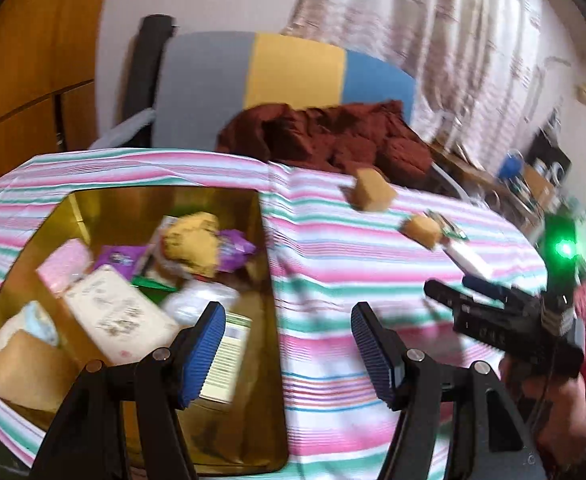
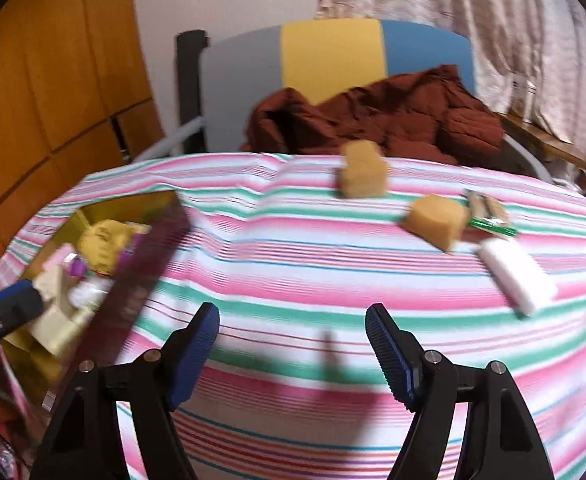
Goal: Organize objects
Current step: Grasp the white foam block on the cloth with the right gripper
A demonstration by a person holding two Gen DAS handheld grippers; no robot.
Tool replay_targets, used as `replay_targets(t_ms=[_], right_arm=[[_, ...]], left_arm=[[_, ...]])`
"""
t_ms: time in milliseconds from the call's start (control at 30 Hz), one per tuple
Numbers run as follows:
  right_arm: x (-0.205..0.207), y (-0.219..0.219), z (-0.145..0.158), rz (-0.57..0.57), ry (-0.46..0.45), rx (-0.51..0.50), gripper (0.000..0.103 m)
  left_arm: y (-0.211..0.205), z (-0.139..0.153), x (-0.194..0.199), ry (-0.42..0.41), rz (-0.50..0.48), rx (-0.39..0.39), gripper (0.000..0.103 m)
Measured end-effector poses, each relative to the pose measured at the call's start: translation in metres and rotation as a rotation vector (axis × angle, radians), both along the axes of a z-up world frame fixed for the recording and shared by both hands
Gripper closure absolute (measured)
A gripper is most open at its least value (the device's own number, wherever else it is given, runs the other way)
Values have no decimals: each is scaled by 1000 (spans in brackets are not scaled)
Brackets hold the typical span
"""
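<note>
A gold-lined box sits in the striped tablecloth at the left, holding several packets and cartons. My left gripper hangs open over the box's right wall, with nothing between its pads. Further back on the cloth lie two tan blocks, a green packet and a white packet. My right gripper is open and empty above bare cloth, with the tan blocks, green packet and white packet ahead to its right. The box lies to its left.
A chair with a grey, yellow and blue back stands behind the table, with a dark red jacket heaped on it. Wooden cupboard doors are at the left and curtains behind. A cluttered side table stands at the far right.
</note>
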State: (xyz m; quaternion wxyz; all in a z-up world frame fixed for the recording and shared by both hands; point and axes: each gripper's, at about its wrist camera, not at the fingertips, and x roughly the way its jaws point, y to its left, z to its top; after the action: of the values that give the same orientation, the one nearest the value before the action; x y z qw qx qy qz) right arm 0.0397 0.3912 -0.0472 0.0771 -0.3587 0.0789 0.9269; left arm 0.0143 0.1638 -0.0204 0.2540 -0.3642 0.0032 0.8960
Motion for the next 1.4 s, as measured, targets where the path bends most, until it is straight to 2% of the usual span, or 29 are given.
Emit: replay_targets(t_ms=[67,167,367,500,700,733,767,833,1200,1400], right_arm=[[5,18,-3,-34,-19,21,21],[11,54,-7,-148,-59,120,13],[11,134,-3,-294,-65,136,11],[-5,168,-4,-295,-105,143,11],[-31,182,-23,-209,-173,141,13],[-34,185,-28,-214,-185,142,18],[-36,188,-32,-221,-193,131,30],[-37,193,-39,-222,-192,76,39],[-4,176,-38,-312,-107,58,42],[20,170,-38,-395,-57,-16,42]], left_arm=[[12,-1,6,0,-39,-12,37],[25,-2,15,5,-90,-29,37],[48,-11,31,-10,-173,-62,37],[57,-18,34,-47,-196,-59,37],[67,-18,35,-52,-212,-74,37],[68,-18,35,-53,-212,-75,37],[68,-18,34,-56,-213,-74,37],[70,-18,32,-58,-212,-77,37],[117,-26,15,-81,-247,-98,37],[158,-23,-10,-41,-248,-139,33]])
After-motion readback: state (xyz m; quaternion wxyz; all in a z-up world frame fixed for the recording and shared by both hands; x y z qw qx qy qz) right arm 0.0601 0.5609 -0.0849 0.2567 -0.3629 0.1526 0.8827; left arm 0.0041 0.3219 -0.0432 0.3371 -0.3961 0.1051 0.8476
